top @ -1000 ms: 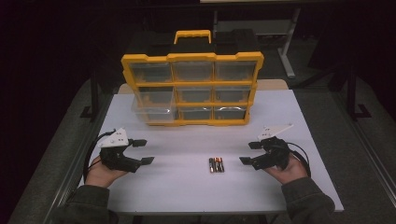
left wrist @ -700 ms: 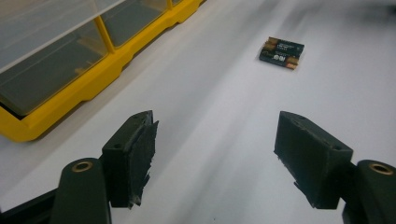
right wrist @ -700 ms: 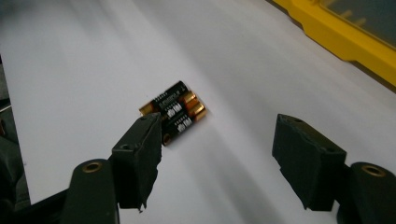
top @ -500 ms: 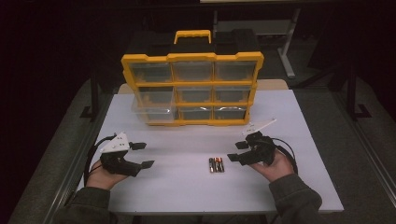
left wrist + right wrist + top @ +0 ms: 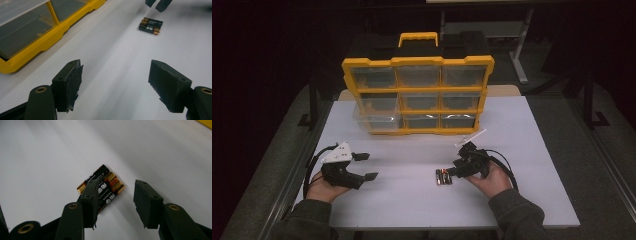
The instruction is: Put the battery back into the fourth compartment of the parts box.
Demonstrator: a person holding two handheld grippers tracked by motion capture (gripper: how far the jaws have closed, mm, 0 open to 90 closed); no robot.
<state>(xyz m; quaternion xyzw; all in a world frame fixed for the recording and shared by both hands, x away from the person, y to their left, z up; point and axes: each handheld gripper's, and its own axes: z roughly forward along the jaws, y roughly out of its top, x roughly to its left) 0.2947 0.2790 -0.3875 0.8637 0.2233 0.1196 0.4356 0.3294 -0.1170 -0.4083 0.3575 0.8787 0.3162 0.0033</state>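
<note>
Right gripper (image 5: 455, 168) agape, tilted down over batteries (image 5: 443, 176)

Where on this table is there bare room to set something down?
Bare tabletop lies right of the organizer, and also between the left claw and the batteries. It is crowded at the batteries, where the right claw hovers, open.
</note>
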